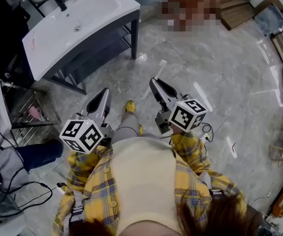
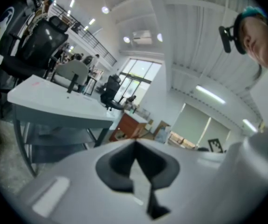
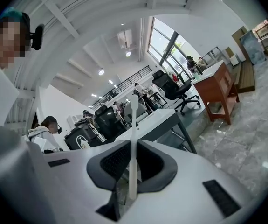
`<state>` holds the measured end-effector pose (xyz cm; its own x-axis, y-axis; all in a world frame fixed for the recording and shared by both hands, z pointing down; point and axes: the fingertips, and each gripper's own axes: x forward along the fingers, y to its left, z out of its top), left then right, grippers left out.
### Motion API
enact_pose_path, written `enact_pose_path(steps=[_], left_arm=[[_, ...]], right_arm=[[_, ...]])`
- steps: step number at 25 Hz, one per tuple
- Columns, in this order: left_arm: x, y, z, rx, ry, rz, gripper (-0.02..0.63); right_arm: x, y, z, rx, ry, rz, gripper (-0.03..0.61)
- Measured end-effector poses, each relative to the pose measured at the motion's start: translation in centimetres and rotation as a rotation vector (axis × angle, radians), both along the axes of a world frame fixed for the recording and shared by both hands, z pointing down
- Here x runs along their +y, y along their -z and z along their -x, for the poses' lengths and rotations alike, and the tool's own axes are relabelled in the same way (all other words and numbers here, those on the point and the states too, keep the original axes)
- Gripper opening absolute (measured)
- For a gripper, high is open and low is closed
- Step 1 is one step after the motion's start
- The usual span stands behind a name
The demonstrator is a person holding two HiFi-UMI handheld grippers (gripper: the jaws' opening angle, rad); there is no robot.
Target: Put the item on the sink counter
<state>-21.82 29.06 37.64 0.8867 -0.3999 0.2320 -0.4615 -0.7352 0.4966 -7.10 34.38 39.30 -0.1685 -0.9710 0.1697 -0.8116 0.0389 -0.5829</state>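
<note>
**A:** Where's the item?

**B:** It's pinched in the right gripper (image 3: 134,147). It's a thin white stick (image 3: 134,118), maybe a toothbrush, though I can't tell for sure. The jaws are clamped low on its shaft, so most of it stands out past the fingertips.

**A:** And the left gripper (image 2: 134,146)?

**B:** Its jaws are pressed together with nothing between them. It sits idle just beside the right one.

**A:** So what's the step?

**B:** I'd say the carry. The sink counter (image 1: 47,43) lies well ahead of both sets of fingertips, over on the left gripper's side, and nothing touches it yet.

**A:** How do I do it well?

**B:** Hold the squeeze firm, because a long free end like that could pivot between the pads. Aim for the flat rim of the counter, not the basin. Tip the fingertips down until the stick lies along the surface, then part the jaws.

**A:** What's the risk?

**B:** If you let go while it's tilted, I'd expect it to roll into the basin or off the edge
</note>
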Motion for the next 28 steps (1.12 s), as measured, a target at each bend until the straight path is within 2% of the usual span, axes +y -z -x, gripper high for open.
enact_pose_path(steps=[4, 12, 19, 28], left_arm=[[-1.1, -0.4, -0.2, -0.013, 0.009, -0.003, 0.006], [-5.8, -0.7, -1.7, 0.025, 0.048, 0.018, 0.006], [-11.3, -0.5, -3.5, 0.011, 0.082, 0.001, 0.006], [-17.5, -0.8, -7.1, -0.018, 0.068, -0.007, 0.006]], right_arm=[[-1.3, -0.3, -0.2, -0.001, 0.009, 0.011, 0.044], [-5.8, -0.2, -2.1, 0.022, 0.038, 0.019, 0.044], [-11.2, -0.1, -4.5, 0.024, 0.071, 0.036, 0.043], [-18.1, -0.3, -7.3, 0.025, 0.093, 0.068, 0.044]])
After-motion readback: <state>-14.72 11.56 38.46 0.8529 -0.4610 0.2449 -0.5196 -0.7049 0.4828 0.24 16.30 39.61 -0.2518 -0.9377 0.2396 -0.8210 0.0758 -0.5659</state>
